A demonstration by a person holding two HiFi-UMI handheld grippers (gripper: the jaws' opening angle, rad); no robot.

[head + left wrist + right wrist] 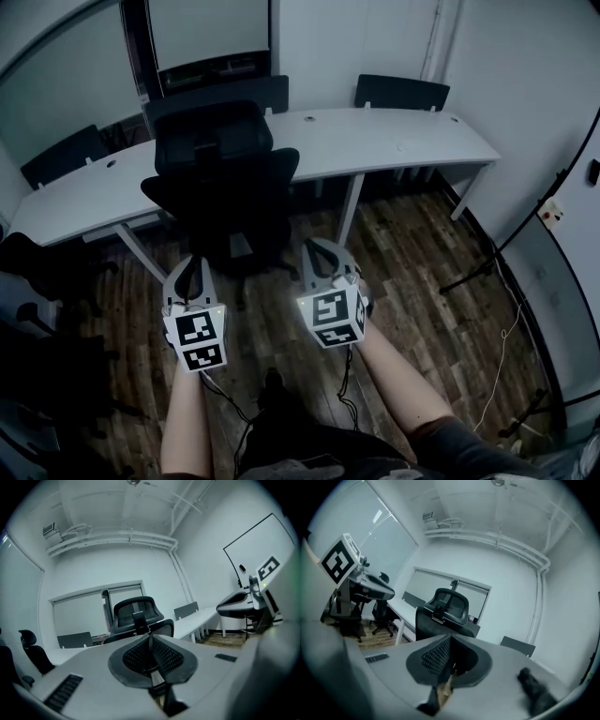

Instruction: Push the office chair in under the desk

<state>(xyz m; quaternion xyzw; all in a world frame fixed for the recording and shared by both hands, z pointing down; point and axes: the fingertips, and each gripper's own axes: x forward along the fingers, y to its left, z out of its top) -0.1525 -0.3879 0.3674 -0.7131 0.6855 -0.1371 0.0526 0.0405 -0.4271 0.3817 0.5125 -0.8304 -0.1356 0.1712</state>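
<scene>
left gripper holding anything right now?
No: in the left gripper view the left gripper has its jaws shut together with nothing between them, and the office chair stands beyond them.

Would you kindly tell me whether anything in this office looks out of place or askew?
Only the black office chair: it stands out on the wood floor in front of the white desk, not tucked under it. Nothing looks spilled or damaged.

Left gripper (193, 266) and right gripper (320, 248) — jaws together (empty) — side by side.
</scene>
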